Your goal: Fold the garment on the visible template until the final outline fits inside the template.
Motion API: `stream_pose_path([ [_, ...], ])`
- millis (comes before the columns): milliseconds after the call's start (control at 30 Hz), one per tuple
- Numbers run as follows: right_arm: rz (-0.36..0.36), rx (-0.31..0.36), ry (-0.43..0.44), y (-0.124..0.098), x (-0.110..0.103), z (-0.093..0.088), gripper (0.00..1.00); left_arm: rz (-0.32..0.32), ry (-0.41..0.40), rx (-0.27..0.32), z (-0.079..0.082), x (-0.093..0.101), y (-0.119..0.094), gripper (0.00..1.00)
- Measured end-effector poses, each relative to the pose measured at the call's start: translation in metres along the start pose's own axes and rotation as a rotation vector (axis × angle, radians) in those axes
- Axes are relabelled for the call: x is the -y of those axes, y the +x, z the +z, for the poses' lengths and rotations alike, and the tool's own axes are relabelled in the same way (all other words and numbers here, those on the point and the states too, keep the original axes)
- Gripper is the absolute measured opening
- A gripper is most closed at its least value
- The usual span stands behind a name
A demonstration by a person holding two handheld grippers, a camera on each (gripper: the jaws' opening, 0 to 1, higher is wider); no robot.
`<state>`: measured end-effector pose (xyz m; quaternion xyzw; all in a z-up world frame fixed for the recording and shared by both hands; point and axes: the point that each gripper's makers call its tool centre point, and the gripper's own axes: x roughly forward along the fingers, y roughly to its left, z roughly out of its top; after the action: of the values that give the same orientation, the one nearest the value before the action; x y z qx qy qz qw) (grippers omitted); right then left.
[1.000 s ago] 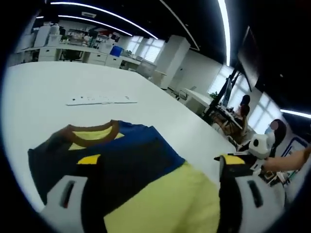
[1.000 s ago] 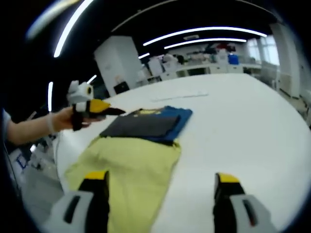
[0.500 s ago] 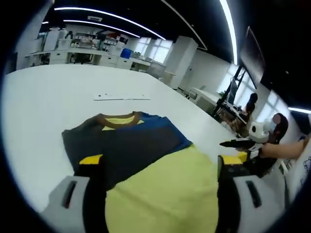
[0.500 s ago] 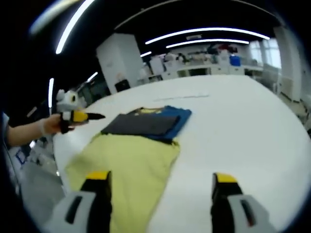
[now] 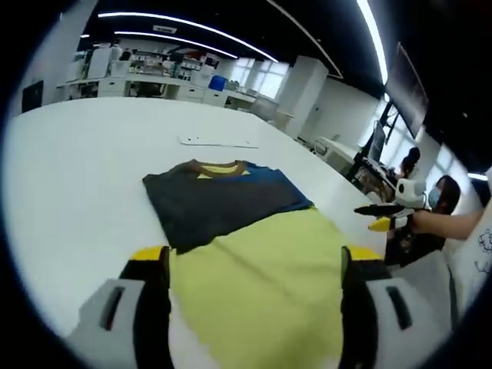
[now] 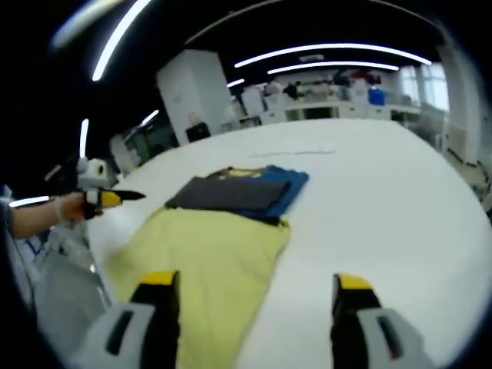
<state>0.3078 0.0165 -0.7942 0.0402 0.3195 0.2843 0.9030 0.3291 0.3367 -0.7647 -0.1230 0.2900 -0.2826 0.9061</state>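
Garment (image 5: 254, 254): lies flat on the white table (image 5: 69, 169), partly folded; dark and blue top half at 12 o'clock, yellow lower half reaching down between the jaws in the left gripper view.
Left hand-held gripper (image 5: 254, 265): jaws wide apart, holding nothing, above the yellow hem; in the right gripper view it shows at 9 o'clock (image 6: 115, 197), held by a hand off the table's edge.
Right hand-held gripper (image 6: 250, 288): jaws wide, empty, over the garment's (image 6: 219, 238) yellow edge and bare table (image 6: 384, 200); in the left gripper view it is at 3 o'clock (image 5: 380, 215).
Collar (image 5: 215, 165): brown, at the garment's far end.
Flat white strip (image 5: 219, 141): on the table beyond the collar, well apart from it.
Background: office desks, ceiling light strips, seated person (image 5: 442, 201) at 3 o'clock.
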Motion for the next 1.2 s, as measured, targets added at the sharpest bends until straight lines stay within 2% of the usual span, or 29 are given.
stream_pose_path([
  [67, 0.0, -0.013, -0.016, -0.002, -0.002, -0.005, 0.81, 0.005, -0.007, -0.017, -0.009, 0.001, -0.005, 0.85],
  [333, 0.025, -0.078, -0.029, -0.015, -0.008, -0.03, 0.64, 0.011, -0.041, -0.078, -0.043, 0.0, -0.026, 0.78],
  [467, 0.023, -0.088, -0.022, -0.021, -0.007, -0.039, 0.63, -0.003, -0.049, -0.129, -0.066, 0.001, -0.037, 0.61],
  [600, 0.04, -0.105, -0.003, -0.028, -0.011, -0.05, 0.51, -0.003, -0.068, -0.174, -0.085, 0.005, -0.047, 0.59],
  [800, 0.054, -0.114, 0.039, -0.033, -0.015, -0.065, 0.45, 0.002, -0.082, -0.225, -0.104, 0.002, -0.058, 0.54],
  [967, 0.072, -0.157, 0.025, -0.037, -0.021, -0.079, 0.37, 0.004, -0.077, -0.27, -0.122, 0.004, -0.068, 0.47],
  [1000, 0.079, -0.163, 0.032, -0.037, -0.023, -0.08, 0.37, 0.002, -0.071, -0.258, -0.121, 0.003, -0.068, 0.45],
  [1067, 0.092, -0.176, 0.034, -0.038, -0.025, -0.084, 0.33, -0.006, -0.103, -0.259, -0.125, 0.004, -0.07, 0.41],
  [1200, 0.12, -0.193, 0.054, -0.037, -0.03, -0.088, 0.25, -0.002, -0.113, -0.273, -0.134, 0.007, -0.077, 0.33],
])
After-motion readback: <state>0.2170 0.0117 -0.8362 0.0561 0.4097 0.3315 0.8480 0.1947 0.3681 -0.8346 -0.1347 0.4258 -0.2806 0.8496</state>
